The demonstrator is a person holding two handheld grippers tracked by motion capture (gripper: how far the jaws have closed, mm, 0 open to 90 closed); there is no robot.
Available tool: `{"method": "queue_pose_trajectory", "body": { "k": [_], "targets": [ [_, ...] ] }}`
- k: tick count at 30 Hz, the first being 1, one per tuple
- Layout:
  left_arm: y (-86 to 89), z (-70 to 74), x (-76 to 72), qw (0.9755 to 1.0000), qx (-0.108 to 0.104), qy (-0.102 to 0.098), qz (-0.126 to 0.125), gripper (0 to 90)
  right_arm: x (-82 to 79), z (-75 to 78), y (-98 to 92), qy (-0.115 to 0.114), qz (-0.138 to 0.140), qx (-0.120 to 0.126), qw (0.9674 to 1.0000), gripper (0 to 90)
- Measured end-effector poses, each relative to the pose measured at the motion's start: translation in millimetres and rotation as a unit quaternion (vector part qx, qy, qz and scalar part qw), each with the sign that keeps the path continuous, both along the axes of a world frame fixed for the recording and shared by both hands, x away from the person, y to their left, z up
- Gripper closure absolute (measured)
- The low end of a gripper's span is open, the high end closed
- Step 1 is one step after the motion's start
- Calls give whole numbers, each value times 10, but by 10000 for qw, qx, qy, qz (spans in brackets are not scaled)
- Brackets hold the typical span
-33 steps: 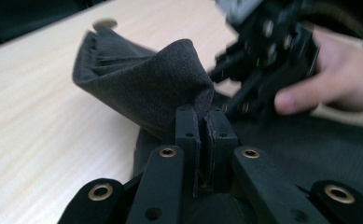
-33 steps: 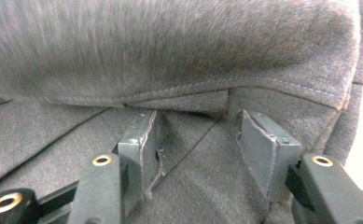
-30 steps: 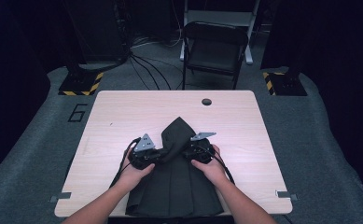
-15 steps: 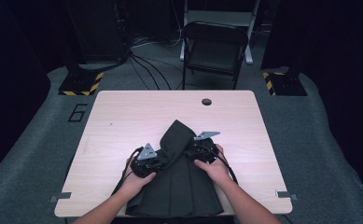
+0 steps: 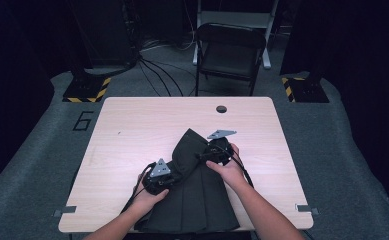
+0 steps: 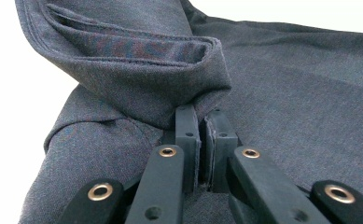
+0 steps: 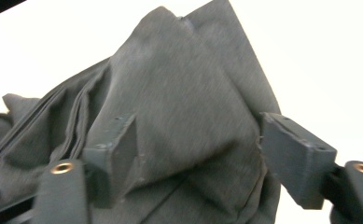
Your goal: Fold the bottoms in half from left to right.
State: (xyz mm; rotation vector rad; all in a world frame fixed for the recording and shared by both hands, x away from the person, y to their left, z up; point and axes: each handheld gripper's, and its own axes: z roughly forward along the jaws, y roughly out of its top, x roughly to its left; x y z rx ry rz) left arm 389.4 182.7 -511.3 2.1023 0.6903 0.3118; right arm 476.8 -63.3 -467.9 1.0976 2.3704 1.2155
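Clamped together, the jaws of the left gripper [image 6: 201,140] pinch a folded hem of the dark garment [image 6: 282,93], whose stitched edge curls over just above the pads. On the right gripper [image 7: 195,154] the jaws stand wide apart and have just been opening; a peaked fold of the garment [image 7: 184,102] lies between them, the left pad against the cloth, the right pad just beside its edge, with no squeeze showing. From above, the left gripper [image 5: 158,176] sits at the garment's [image 5: 192,200] left edge and the right gripper [image 5: 216,150] near its pointed far end. The garment lies on the near half of the wooden table [image 5: 132,125], its lower part reaching the table's near edge.
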Motion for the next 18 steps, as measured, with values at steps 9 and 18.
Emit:
{"method": "queue_pose_trajectory", "body": {
  "k": [9,18],
  "targets": [
    [5,-16,-4,9999,-106,31,35,855,229,78,149,84,71,-76,9999,153],
    [6,-21,-13,9999,-113,35,31,855,366,53,279,196,192,-59,9996,124]
  ]
}}
